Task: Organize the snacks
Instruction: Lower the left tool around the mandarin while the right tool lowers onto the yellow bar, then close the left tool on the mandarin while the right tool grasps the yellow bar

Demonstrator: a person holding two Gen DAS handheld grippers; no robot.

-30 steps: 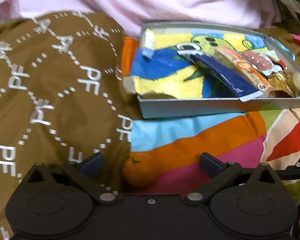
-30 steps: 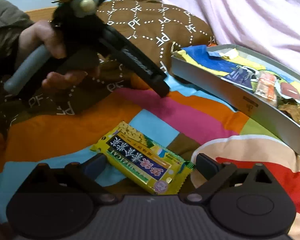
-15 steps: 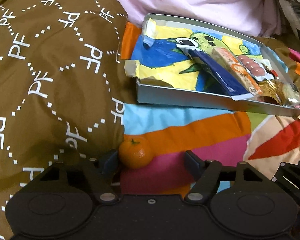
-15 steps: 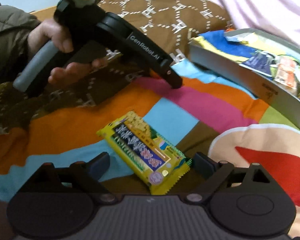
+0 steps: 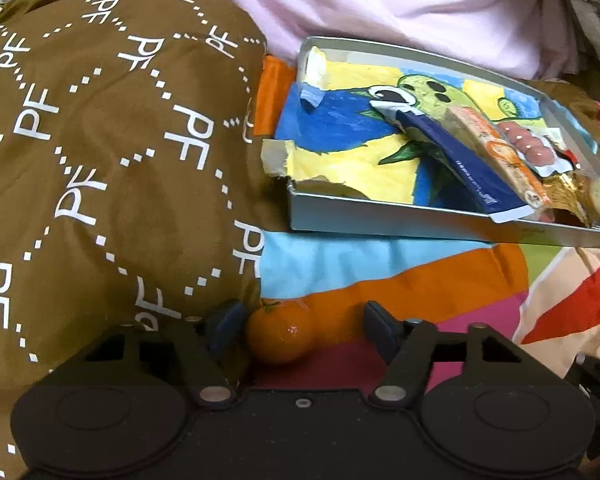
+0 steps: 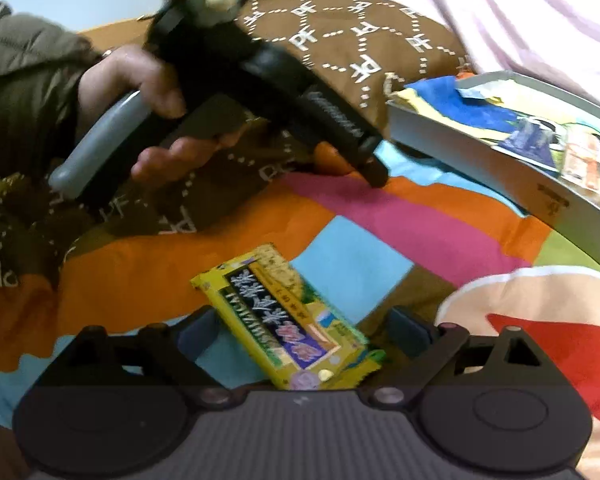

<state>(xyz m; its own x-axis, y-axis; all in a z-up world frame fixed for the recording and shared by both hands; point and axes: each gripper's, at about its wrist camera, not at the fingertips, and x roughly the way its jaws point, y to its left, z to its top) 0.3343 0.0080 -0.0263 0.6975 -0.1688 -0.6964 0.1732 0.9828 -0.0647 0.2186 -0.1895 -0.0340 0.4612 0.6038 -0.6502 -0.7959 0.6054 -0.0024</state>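
**Two grippers low over the bedspread, one at a tangerine, one at a snack packet**

The left gripper (image 5: pixel 300 320) points down at a slant toward the colourful bedspread (image 5: pixel 380 280). Its jaws have just been closing and now stand about half open around a small tangerine (image 5: pixel 278 334). The left finger sits just beside the fruit, perhaps touching it, while the right finger is clearly apart from it, so nothing is gripped. In the right wrist view a bare hand (image 6: pixel 140 92) in a dark green sleeve (image 6: pixel 20 92) holds this gripper by its grey handle, fingers curled round it.

The right gripper (image 6: pixel 304 334) also slants down, jaws wide and closing slightly, with a yellow snack packet (image 6: pixel 288 320) lying flat between the fingers, not pinched. The packet is blurred, so its print is hard to read.

Beyond the tangerine stands a shallow grey tray (image 5: pixel 380 224) lined with a painted picture, holding several wrapped snacks (image 5: pixel 492 156) at its right end. A brown patterned cushion (image 5: pixel 100 140) lies left of the tray, touching the tangerine. Pale pink bedding (image 5: pixel 380 0) rises behind.
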